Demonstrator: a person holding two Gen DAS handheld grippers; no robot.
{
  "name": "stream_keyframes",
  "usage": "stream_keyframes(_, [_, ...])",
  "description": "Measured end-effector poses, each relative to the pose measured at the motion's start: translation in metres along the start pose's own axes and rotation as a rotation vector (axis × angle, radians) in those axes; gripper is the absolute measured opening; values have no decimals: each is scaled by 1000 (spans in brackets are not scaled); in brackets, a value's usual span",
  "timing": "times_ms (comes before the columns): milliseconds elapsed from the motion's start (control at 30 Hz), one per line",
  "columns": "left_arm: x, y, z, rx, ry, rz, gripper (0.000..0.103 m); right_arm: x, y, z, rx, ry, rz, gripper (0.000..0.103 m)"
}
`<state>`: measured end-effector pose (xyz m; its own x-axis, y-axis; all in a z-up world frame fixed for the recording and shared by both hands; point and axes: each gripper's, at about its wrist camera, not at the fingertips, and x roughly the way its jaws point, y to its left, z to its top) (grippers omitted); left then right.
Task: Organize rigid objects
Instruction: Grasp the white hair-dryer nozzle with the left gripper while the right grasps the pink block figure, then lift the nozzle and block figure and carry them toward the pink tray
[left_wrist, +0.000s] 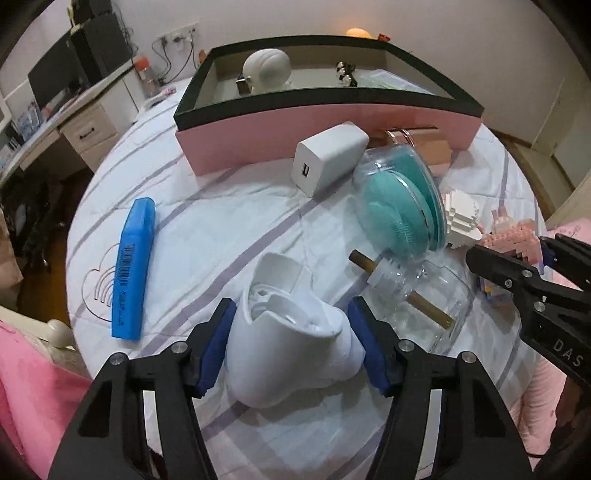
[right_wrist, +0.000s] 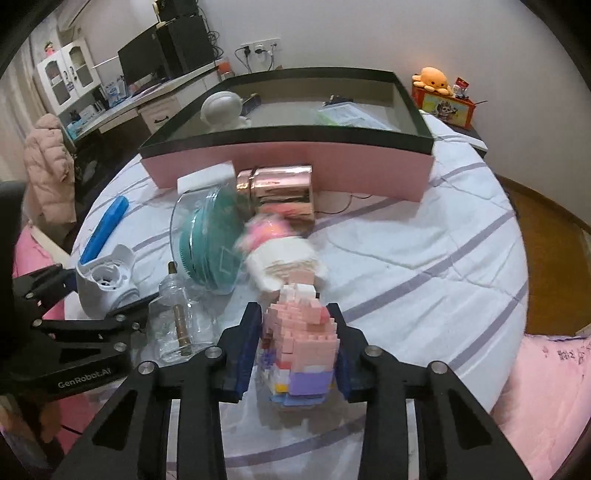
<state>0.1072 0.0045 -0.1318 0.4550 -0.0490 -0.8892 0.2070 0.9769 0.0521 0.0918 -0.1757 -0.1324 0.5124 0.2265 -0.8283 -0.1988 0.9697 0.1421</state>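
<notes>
Both sets of jaws are clamped: the left gripper (left_wrist: 291, 332) squeezes the white plastic gadget (left_wrist: 291, 332), the right gripper (right_wrist: 297, 339) pinches the pink brick figure (right_wrist: 301, 339). Each object sits squarely between its pads, apparently for lifting into the pink box (right_wrist: 288, 162) ahead.

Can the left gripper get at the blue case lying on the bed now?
Probably not yet: the left gripper is closed around a white device. The blue case itself lies uncovered, to its left.
</notes>
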Motion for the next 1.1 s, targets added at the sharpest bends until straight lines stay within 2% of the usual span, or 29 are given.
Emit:
stream_keyframes(333, [-6, 4, -3, -11, 2, -3, 64, -8, -1, 2, -5, -12, -15, 34])
stream_keyframes(633, [-20, 11, 11, -23, -45, 18, 64, -25, -5, 5, 17, -56, -28, 34])
stream_keyframes(800, [-44, 18, 23, -18, -127, 45, 64, -46, -9, 13, 33, -118, -18, 34])
stream_keyframes(967, [-83, 28, 35, -25, -247, 57, 64, -74, -5, 24, 20, -200, -3, 34])
stream_keyframes(1100, [-117, 35, 46, -29, -355, 46, 64, -101, 1, 33, -1, -290, -25, 34])
